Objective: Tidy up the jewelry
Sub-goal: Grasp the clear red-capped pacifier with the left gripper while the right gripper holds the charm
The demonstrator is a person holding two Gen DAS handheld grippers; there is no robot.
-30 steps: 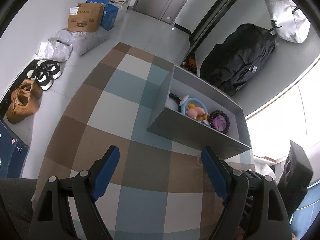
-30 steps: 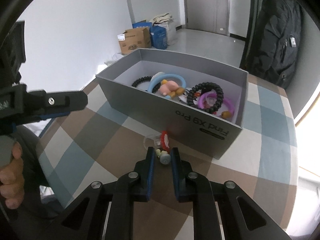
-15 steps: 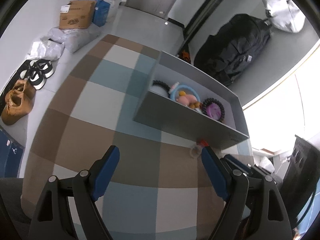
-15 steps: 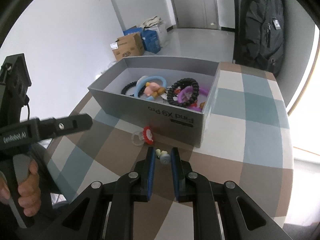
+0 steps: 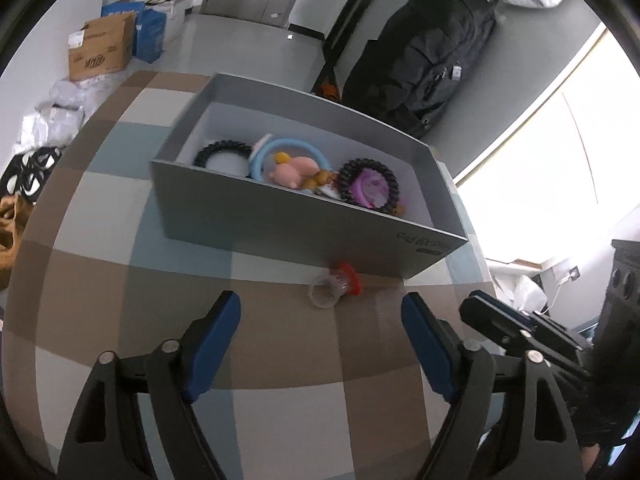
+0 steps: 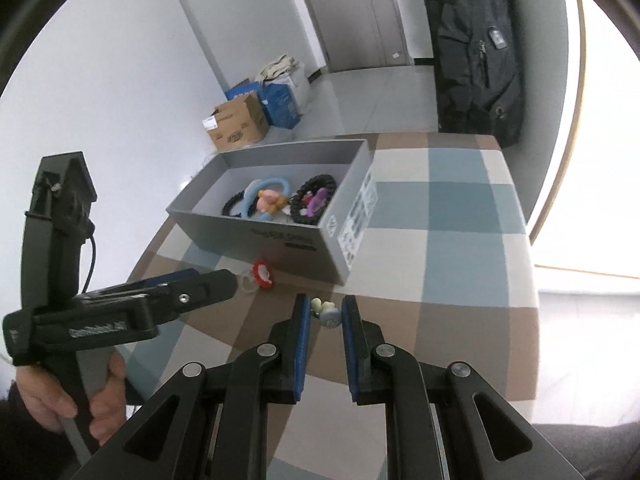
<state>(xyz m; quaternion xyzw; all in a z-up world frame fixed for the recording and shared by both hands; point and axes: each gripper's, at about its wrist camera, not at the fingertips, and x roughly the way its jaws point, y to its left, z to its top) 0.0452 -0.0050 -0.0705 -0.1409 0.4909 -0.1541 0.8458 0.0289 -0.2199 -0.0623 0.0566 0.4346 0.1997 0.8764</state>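
Under me spreads the checked tablecloth (image 5: pixel 100 292) in brown, blue and cream squares, and on it stands the grey box (image 5: pixel 280 224), open at the top, its printed long wall facing me. Inside the box lie a black coil band (image 5: pixel 220 152) at the left end, a pale blue ring (image 5: pixel 280 152) with a pink charm in the middle, and a second black coil band (image 5: pixel 370 190) around something purple towards the right. My left gripper (image 5: pixel 320 336) hangs over the cloth in front of the box; its jaws stand wide apart, having just drawn in a little, and nothing is between them. Just beyond its fingertips, close against the box's front wall, lies a clear ring with a red top (image 5: pixel 336 284), flat on the cloth and untouched. My right gripper (image 6: pixel 325 314) is off to the right, its blue pads nearly together and clamped on a small pale charm piece (image 6: pixel 326 312), which sits between the tips above the cloth, in front of the box's near corner. The hand (image 6: pixel 76 396) on my left gripper's handle shows at the edge of the right wrist view.
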